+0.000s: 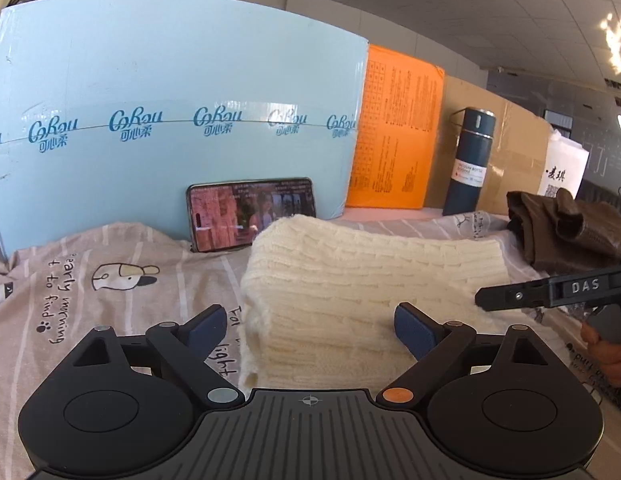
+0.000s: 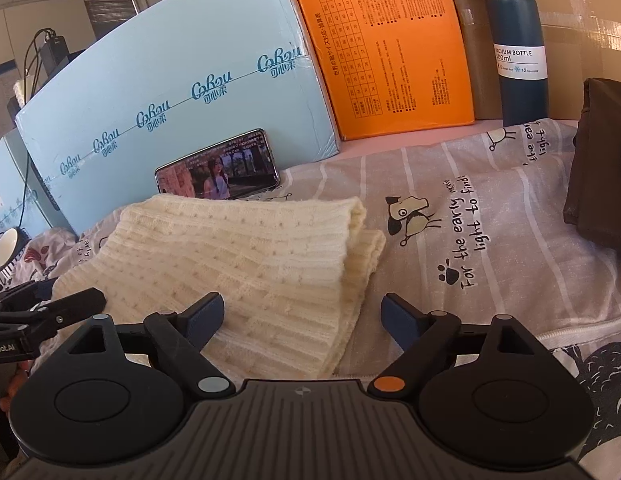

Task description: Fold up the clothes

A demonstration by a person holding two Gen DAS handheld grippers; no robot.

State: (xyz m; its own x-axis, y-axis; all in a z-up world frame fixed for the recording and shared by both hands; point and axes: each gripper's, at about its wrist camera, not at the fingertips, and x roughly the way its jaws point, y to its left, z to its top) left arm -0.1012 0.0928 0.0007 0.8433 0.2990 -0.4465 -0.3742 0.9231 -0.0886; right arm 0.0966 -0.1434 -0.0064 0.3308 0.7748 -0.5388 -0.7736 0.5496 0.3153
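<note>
I have both claws standing wide apart with nothing clamped between the pads. In the left wrist view, my left claw [image 1: 310, 330] fills the lower middle of the frame, and the folded cream knit sweater [image 1: 362, 276] lies just ahead of it, its near edge running between the two blue pads without either pad pressing on it. The sweater rests on a striped bedsheet [image 1: 122, 280] printed with cartoon dogs and handwriting-style text. At the right edge of that frame my right claw [image 1: 510, 294] pokes in from the side, its black tip just beside the sweater's right part, with a bit of the hand [image 1: 606, 352] below it.

In the right wrist view, my right claw [image 2: 302, 320] sits at the lower middle; the sweater [image 2: 238, 256] spreads across the centre left, and its right folded edge falls in the gap between the pads. My left claw [image 2: 50, 312] shows at the lower left edge, near the sweater's left corner.

Behind the sweater, a phone [image 2: 217, 172] with a lit screen leans against a pale blue carton [image 2: 182, 60]. To the upper right stand an orange box [image 2: 386, 40] and a dark blue vacuum bottle [image 2: 518, 48]. A brown garment [image 2: 598, 156] lies at the right edge, well apart from the sweater.
</note>
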